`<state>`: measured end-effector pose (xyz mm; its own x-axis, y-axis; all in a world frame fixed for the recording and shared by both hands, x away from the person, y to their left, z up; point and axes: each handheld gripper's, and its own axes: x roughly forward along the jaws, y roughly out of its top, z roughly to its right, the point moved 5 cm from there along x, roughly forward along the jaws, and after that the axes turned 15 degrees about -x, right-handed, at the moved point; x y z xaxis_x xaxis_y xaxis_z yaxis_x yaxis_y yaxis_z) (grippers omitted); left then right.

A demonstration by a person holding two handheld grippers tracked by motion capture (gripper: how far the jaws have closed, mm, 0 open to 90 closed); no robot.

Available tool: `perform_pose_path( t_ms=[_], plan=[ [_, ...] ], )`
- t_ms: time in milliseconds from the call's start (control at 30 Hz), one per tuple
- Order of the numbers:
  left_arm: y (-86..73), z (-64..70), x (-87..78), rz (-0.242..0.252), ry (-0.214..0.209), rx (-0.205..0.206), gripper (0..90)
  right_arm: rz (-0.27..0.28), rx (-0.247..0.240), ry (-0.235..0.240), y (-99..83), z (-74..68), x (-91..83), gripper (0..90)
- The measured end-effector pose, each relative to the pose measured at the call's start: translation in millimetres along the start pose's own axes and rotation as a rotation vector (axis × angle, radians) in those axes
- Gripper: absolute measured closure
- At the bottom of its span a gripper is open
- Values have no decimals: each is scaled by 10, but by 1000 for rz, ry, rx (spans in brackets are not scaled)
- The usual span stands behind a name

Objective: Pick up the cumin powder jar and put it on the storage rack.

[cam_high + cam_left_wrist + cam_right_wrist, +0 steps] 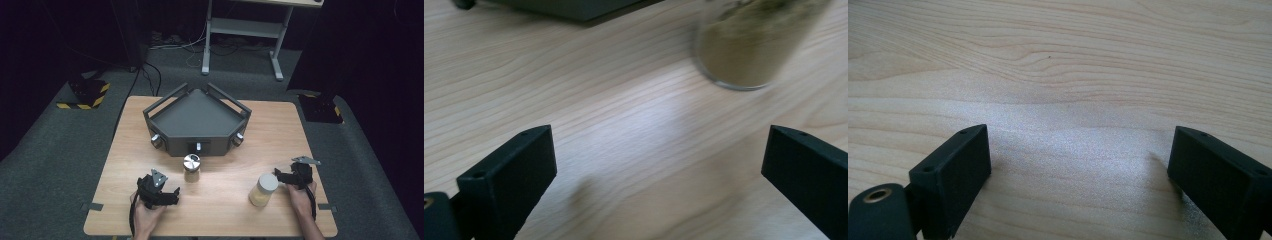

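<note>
While low, left gripper (172, 192), right gripper (281, 176), agape

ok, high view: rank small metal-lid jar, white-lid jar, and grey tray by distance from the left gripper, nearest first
From the left gripper:
1. Small metal-lid jar, just ahead and to its right, near the table's middle.
2. Grey tray, further ahead, at the table's far side.
3. White-lid jar, across the table by the right gripper.

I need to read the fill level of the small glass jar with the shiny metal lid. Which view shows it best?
The high view: the small glass jar with the shiny metal lid stands whole and sharp there. The left gripper view catches its lower part, blurred and cropped. The right gripper view gives bare wooden table.
</note>
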<state>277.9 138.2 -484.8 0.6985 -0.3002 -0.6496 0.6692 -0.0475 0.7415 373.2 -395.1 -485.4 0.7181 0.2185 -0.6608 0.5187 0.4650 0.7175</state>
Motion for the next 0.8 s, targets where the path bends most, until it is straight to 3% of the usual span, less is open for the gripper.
perform_pose_path(
  t_ms=[300,767,800],
  plan=[
    [80,148,25,7,-74,14,15,0,-1,0,0,-1,0,97],
    [292,329,133,44,-120,0,22,1,0,1,-1,0,0,97],
    [147,488,260,196,-161,-219,24,1,-1,1,-1,0,0,97]
  ],
)
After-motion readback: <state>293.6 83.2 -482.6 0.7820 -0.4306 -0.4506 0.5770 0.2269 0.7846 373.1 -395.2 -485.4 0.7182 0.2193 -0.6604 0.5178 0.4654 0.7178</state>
